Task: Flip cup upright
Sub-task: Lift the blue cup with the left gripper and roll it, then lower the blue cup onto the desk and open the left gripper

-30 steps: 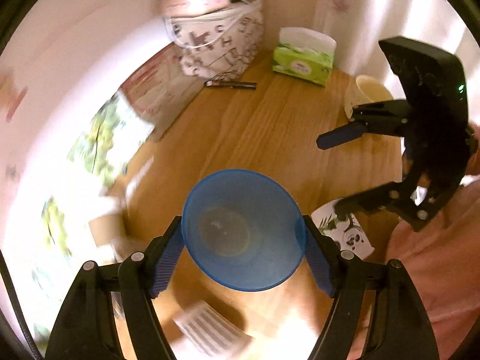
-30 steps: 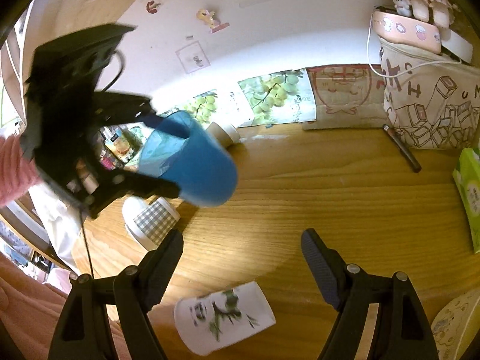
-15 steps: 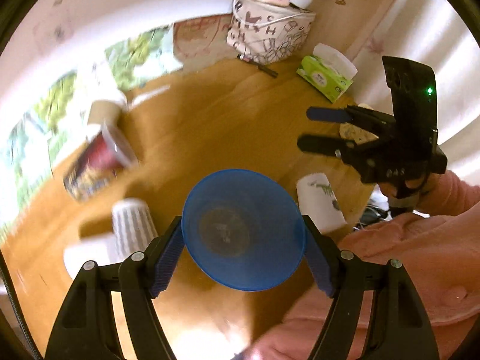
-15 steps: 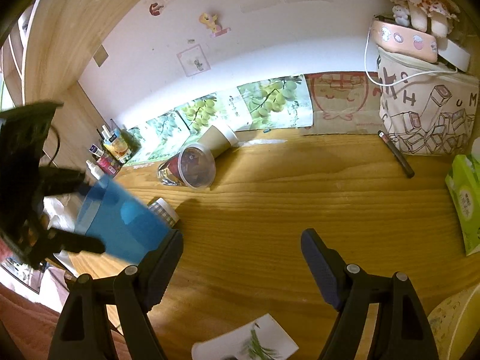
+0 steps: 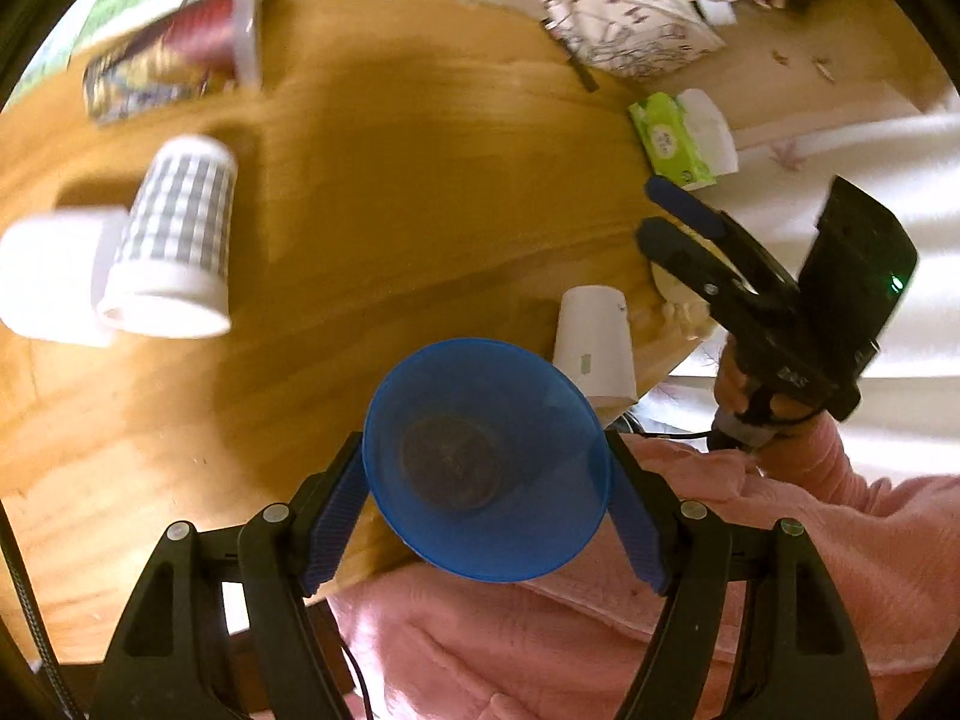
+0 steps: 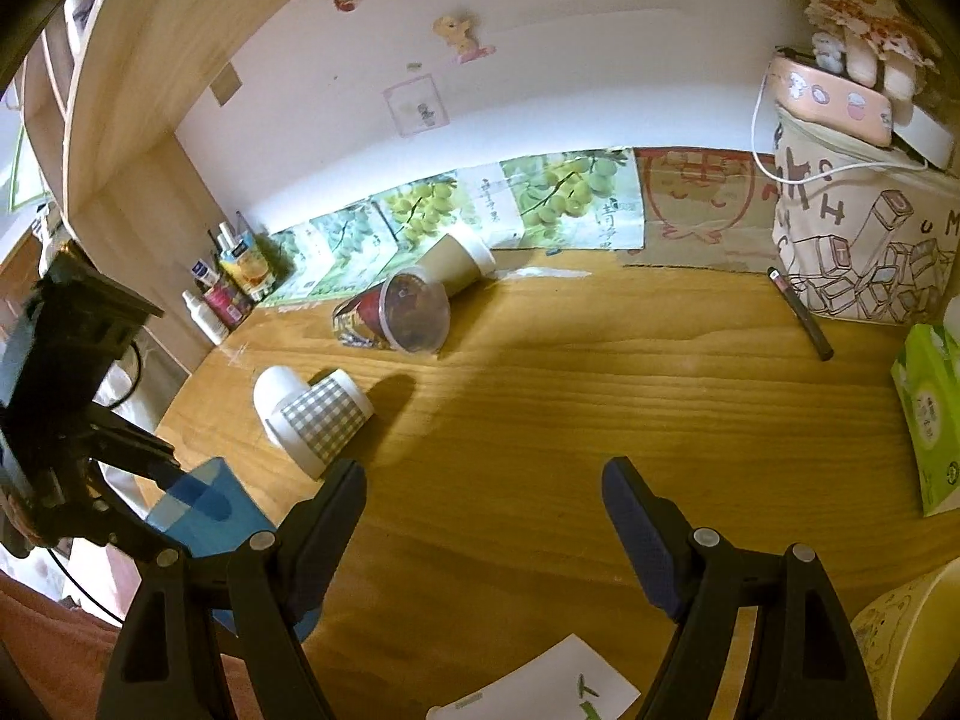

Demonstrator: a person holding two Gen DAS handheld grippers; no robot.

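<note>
My left gripper (image 5: 486, 504) is shut on a blue plastic cup (image 5: 480, 456), its mouth facing the camera, held over the table's near edge. The same cup (image 6: 204, 510) shows at the lower left of the right wrist view, gripped by the left gripper (image 6: 174, 480) and pointing down toward the table. My right gripper (image 6: 483, 516) is open and empty above the wooden table (image 6: 570, 396); it also shows in the left wrist view (image 5: 672, 216).
A checked paper cup (image 6: 321, 420), a red clear-lidded cup (image 6: 396, 315) and a beige cup (image 6: 459, 264) lie on their sides. A white printed cup (image 5: 594, 348) stands near the front edge. A green tissue pack (image 6: 927, 420), a pen (image 6: 801, 312) and a patterned bag (image 6: 864, 252) are at right.
My left gripper has swung the blue cup down and toward the table's near left edge, tilting it. The right gripper has stayed open and nearly still.
</note>
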